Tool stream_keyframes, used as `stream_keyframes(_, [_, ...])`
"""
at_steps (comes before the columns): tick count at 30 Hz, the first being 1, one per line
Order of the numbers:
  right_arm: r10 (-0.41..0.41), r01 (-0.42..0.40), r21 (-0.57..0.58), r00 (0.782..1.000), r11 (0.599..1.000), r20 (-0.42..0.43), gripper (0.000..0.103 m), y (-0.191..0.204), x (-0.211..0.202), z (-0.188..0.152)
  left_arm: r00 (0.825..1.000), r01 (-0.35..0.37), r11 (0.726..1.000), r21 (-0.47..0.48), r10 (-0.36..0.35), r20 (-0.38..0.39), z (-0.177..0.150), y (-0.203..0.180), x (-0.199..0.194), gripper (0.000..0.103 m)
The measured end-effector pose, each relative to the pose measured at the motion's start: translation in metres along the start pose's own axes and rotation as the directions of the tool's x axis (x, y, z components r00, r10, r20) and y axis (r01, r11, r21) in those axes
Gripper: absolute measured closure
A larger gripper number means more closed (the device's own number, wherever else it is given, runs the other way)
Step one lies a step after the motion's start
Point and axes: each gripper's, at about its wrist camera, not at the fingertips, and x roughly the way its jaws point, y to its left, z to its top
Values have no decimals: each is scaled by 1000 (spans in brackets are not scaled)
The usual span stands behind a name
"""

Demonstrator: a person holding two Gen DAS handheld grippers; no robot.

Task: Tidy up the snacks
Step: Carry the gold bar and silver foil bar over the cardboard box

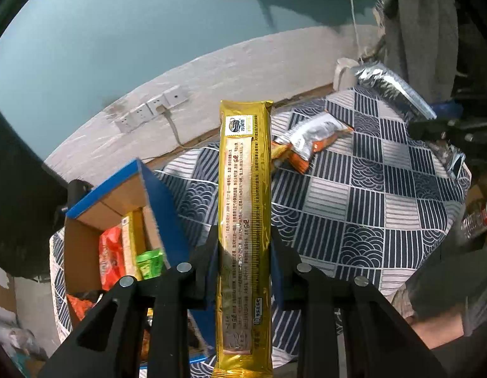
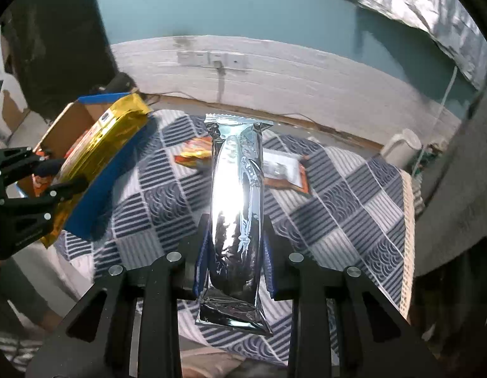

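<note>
My left gripper [image 1: 245,236] is shut on a long gold snack packet [image 1: 245,208], held lengthwise above the patterned tablecloth [image 1: 353,208]. To its lower left stands an open cardboard box [image 1: 85,245] with blue edges, with red, yellow and green packets inside. My right gripper [image 2: 237,223] is shut on a shiny silver packet [image 2: 237,195], also lifted over the cloth. In the right wrist view the left gripper [image 2: 63,176] and its gold packet [image 2: 101,148] hang in front of the box [image 2: 70,123]. Two orange-and-silver packets [image 2: 284,173] [image 2: 193,154] lie on the cloth.
A wall with sockets [image 2: 211,58] and a plugged cable runs behind the table. A white jug [image 2: 401,148] stands at the far right corner. A plastic bottle [image 1: 476,217] lies off the table's right side, near a person's forearm [image 1: 438,327].
</note>
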Motion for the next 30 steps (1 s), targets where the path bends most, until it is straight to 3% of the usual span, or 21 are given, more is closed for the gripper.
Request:
stream_keyframes(15, [98,-98,-49,995,994,-6,76,72,17,55,997,-65,992,-112,69,34,-21,78,-16,75])
stream_keyframes(30, [183,-188,-108,982,976,-57,76,150,57,99,992,-125,964,-236,129,-1,-55,162,-11,75])
